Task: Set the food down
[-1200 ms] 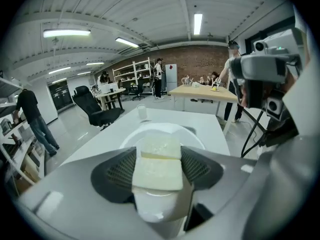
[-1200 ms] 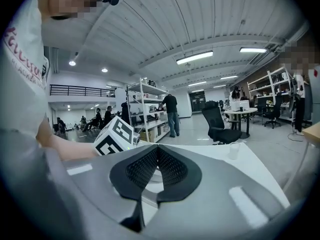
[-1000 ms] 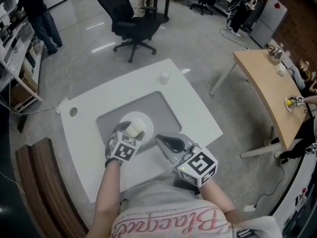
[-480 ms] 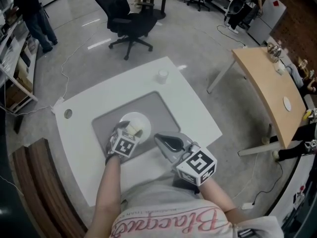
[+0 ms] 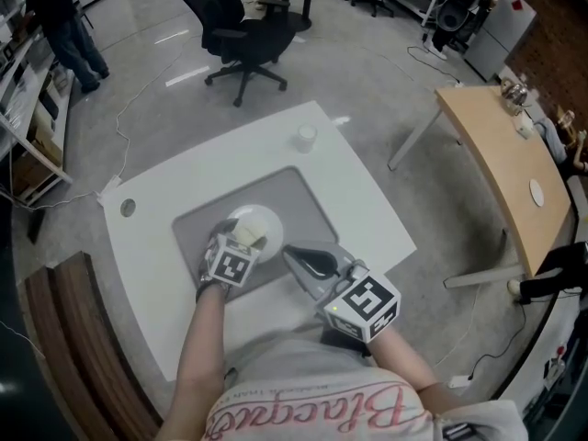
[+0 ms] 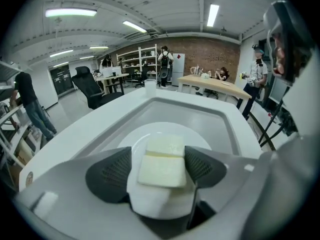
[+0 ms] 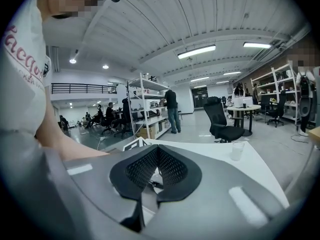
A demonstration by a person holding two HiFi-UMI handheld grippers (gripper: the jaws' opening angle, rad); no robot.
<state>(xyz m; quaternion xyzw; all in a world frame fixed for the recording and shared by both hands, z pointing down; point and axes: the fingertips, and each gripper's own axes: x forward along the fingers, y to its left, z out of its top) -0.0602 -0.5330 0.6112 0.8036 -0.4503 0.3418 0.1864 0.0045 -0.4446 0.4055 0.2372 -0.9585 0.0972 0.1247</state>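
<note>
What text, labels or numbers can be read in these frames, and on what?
"Blacque...": pink script on the shirt, cropped by the frame edge, reading unsure.
Small print above it: too small to read.
Left cube and right cube: marker patterns, no words.
Nothing else is legible.

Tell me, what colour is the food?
The food is pale yellow; the left gripper view shows it best.

Matt food, glossy plate.

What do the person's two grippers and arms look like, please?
Both the left gripper and right gripper are grey, with dark, mesh-textured fingers and a white cube bearing black square markers. The forearms are bare; the person wears a light T-shirt with red lettering.
</note>
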